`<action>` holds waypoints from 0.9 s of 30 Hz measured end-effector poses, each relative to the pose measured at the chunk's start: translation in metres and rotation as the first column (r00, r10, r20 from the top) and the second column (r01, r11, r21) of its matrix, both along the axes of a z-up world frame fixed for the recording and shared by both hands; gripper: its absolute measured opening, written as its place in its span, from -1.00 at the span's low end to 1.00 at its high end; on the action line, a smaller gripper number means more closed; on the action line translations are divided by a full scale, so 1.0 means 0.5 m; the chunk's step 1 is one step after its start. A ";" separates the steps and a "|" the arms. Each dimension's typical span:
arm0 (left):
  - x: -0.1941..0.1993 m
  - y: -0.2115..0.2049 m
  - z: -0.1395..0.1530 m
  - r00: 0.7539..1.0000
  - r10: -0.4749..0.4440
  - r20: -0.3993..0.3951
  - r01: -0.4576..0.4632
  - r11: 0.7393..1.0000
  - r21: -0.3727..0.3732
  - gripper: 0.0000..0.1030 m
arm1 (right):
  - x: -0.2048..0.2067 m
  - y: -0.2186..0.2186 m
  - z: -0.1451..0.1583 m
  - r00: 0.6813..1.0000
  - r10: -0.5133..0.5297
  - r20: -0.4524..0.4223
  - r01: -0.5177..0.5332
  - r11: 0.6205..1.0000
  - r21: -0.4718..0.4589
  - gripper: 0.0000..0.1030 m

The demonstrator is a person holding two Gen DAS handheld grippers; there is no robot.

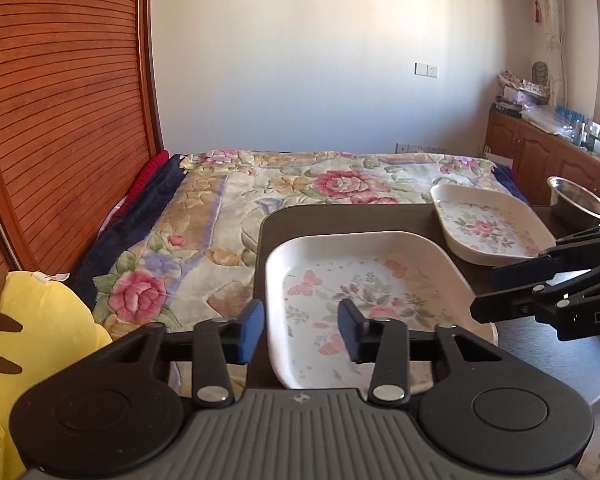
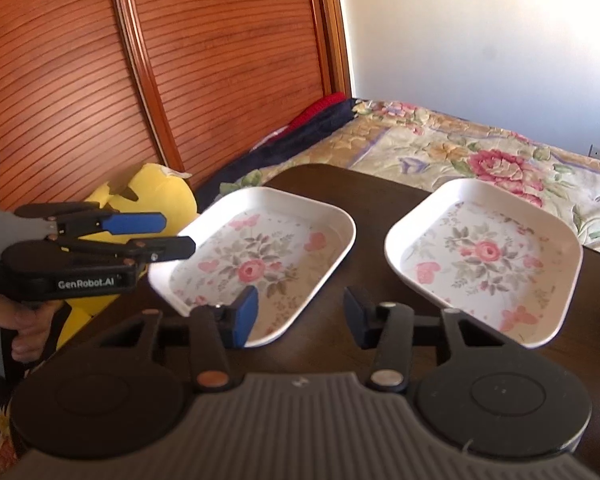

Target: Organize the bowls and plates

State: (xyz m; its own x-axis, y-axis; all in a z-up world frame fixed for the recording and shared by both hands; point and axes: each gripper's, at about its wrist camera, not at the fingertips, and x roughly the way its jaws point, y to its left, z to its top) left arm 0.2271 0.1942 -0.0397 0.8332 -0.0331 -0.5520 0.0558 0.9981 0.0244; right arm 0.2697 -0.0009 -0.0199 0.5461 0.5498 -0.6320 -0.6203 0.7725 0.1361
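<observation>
While L claw (image 1: 300,330) straddles plate (image 1: 364,264) rim.

left gripper (image 1: 300,330): I see black linkage arms, blue pads on its fingers (image 1: 250,330), silver rivets, and a ribbed grey housing along the bottom of the frame.
right gripper (image 2: 298,318): I see the same black build, one copper-toned rivet and one silver, and two round black discs low in the frame.
marking: I read white "GenRobot.AI" lettering on the left gripper's black side, at the left edge of the right wrist view.
hand (image 2: 24,324): I see no sleeve.
</observation>
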 end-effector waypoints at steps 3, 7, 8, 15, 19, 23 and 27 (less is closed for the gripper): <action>0.014 0.009 -0.005 1.000 0.009 -0.013 -0.009 1.000 0.005 -0.37 | 0.013 0.007 -0.011 1.000 -0.002 -0.023 0.002 1.000 -0.012 -0.20; 0.027 0.018 -0.016 0.999 0.022 -0.032 -0.022 1.000 0.001 -0.58 | 0.026 0.013 -0.022 0.999 -0.005 -0.046 0.004 1.000 -0.019 -0.27; 0.029 0.020 -0.019 0.999 0.024 -0.037 -0.024 1.000 0.000 -0.62 | 0.028 0.014 -0.024 0.999 -0.005 -0.048 0.004 1.000 -0.021 -0.28; 0.032 0.022 -0.029 0.998 0.019 -0.052 -0.019 1.000 -0.010 -0.69 | 0.033 0.018 -0.031 0.998 0.004 -0.060 -0.005 1.000 -0.023 -0.43; 0.032 0.023 -0.030 0.998 0.013 -0.059 -0.015 1.000 -0.018 -0.69 | 0.033 0.025 -0.033 0.998 0.009 -0.064 -0.011 1.000 -0.029 -0.48; 0.032 0.024 -0.030 0.998 0.015 -0.060 -0.016 1.000 -0.021 -0.69 | 0.037 0.028 -0.032 0.997 0.012 -0.073 -0.014 1.000 -0.023 -0.53; 0.027 0.023 -0.028 0.997 0.021 -0.069 -0.023 0.999 -0.030 -0.70 | 0.041 0.025 -0.031 0.996 0.006 -0.089 -0.007 1.000 -0.009 -0.58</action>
State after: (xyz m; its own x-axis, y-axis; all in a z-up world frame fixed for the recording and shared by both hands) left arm 0.2408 0.2056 -0.0536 0.7943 -0.0333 -0.6065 0.0347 0.9994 -0.0093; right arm 0.2904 0.0118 -0.0354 0.4835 0.5471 -0.6833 -0.6112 0.7698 0.1839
